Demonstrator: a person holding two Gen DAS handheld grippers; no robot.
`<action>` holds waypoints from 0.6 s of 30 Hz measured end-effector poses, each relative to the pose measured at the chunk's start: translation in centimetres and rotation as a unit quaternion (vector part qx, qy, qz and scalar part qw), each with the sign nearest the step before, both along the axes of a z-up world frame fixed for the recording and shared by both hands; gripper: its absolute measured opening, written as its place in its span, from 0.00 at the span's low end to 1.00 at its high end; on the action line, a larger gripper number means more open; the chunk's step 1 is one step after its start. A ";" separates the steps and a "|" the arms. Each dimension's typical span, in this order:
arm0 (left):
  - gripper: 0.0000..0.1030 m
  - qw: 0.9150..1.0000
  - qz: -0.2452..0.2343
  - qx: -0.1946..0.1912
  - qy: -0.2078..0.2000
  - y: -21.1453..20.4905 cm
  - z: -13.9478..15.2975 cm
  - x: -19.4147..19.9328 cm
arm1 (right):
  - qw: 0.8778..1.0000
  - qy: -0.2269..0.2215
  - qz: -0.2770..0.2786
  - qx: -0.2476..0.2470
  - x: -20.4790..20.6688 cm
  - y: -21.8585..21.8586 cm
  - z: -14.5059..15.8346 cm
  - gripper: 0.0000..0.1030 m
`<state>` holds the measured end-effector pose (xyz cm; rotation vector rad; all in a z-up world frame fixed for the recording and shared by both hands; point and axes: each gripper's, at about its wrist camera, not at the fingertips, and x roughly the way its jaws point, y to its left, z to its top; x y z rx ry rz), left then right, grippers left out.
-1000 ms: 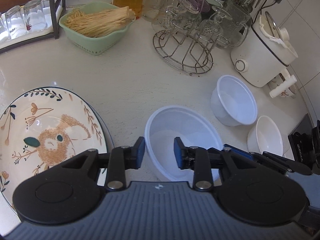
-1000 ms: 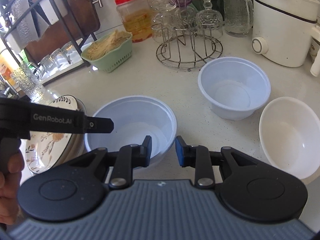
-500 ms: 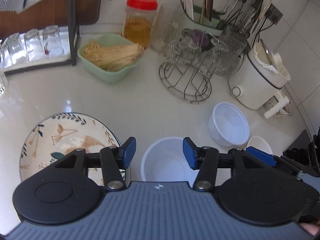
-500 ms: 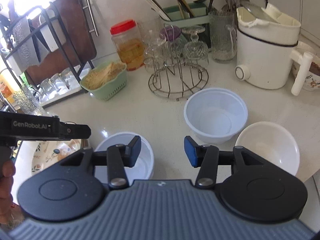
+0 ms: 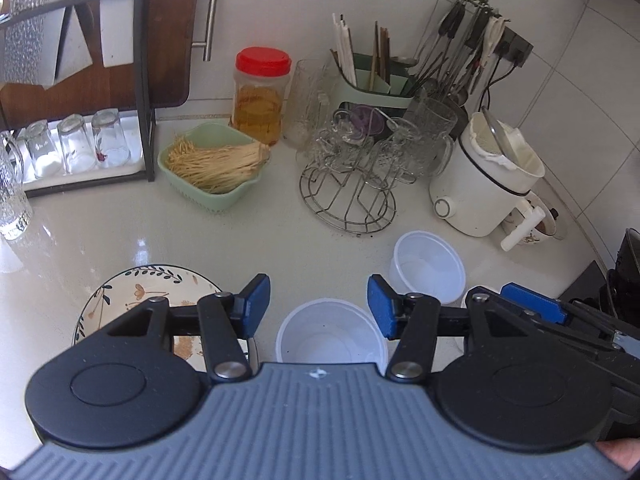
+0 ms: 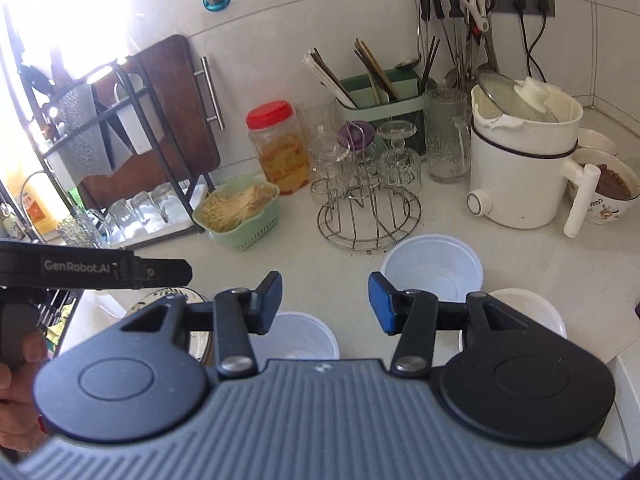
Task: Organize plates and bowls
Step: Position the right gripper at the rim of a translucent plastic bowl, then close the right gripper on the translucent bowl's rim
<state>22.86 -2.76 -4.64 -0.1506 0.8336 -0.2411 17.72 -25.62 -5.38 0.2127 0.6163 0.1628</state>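
On the counter (image 5: 120,236), the near white bowl (image 5: 330,336) sits mouth-up.

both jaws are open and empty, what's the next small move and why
Probably lower the right gripper onto the rim of the translucent bowl by the wire glass rack, to nest it in the near bowl. The three bowls sit apart on the counter, and neither gripper holds anything.

Both grippers (image 5: 319,300) (image 6: 325,300) rose off the counter, jaws just opened, empty
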 end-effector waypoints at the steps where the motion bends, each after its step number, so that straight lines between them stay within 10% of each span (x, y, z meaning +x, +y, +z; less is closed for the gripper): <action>1: 0.58 1.000 -0.002 0.002 -0.002 -0.2 0.3 -0.2 | 1.000 -0.001 -0.001 0.001 -0.2 0.0 0.2 0.49; 18: 0.93 0.998 -0.025 0.045 -0.024 -4.8 4.2 -2.6 | 0.999 -0.016 -0.038 0.004 -4.1 -3.5 3.3 0.49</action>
